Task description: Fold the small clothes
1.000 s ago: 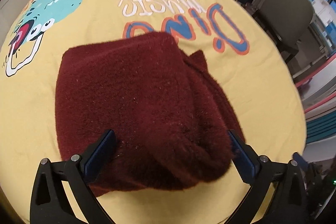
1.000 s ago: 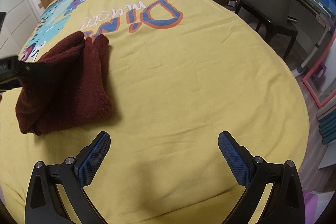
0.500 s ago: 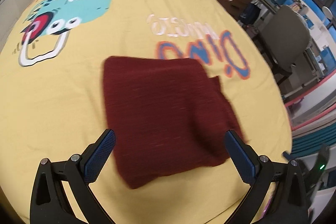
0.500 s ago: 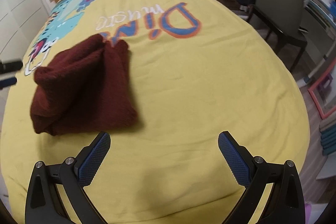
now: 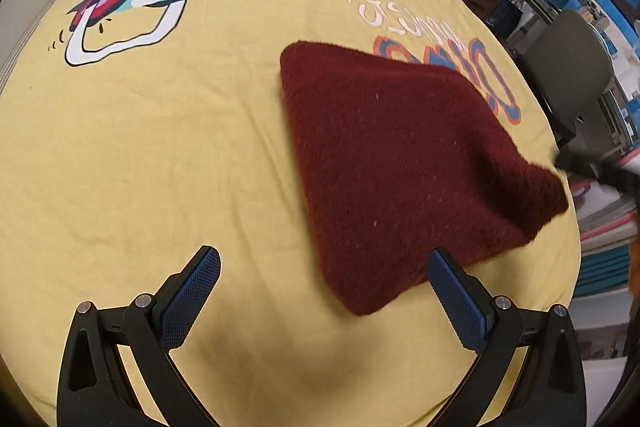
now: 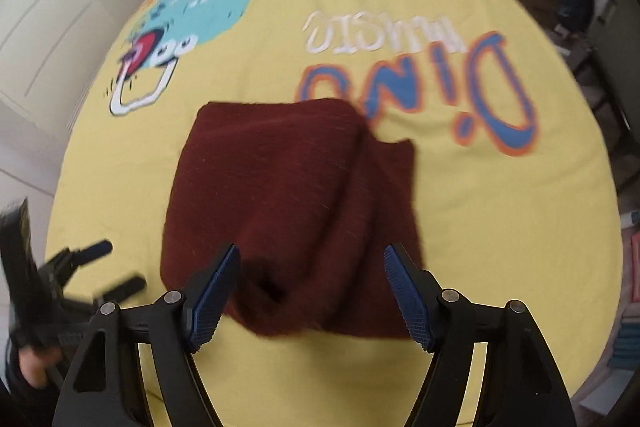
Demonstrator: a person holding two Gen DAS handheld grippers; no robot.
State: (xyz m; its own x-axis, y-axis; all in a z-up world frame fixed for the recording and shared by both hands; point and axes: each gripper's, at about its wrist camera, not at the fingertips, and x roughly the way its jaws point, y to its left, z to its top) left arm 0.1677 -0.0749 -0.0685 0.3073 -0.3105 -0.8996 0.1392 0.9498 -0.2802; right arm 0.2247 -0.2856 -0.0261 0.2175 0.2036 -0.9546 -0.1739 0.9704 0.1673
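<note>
Maroon garment [image 5: 400,163] — folded on yellow dinosaur bedspread [image 5: 160,147] | both grippers' jaws wide — empty

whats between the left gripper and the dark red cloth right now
In the left wrist view, only bare yellow bedspread lies between the open left hand-held gripper and the folded dark red fleece cloth.

Yellow bedspread [image 6: 480,211] showing upside-down print: large blue, orange-edged "Dino" [image 6: 416,99], with smaller white script "music" [image 6: 384,35] beside it; left wrist view showing same lettering partly covered, only partly readable
</note>
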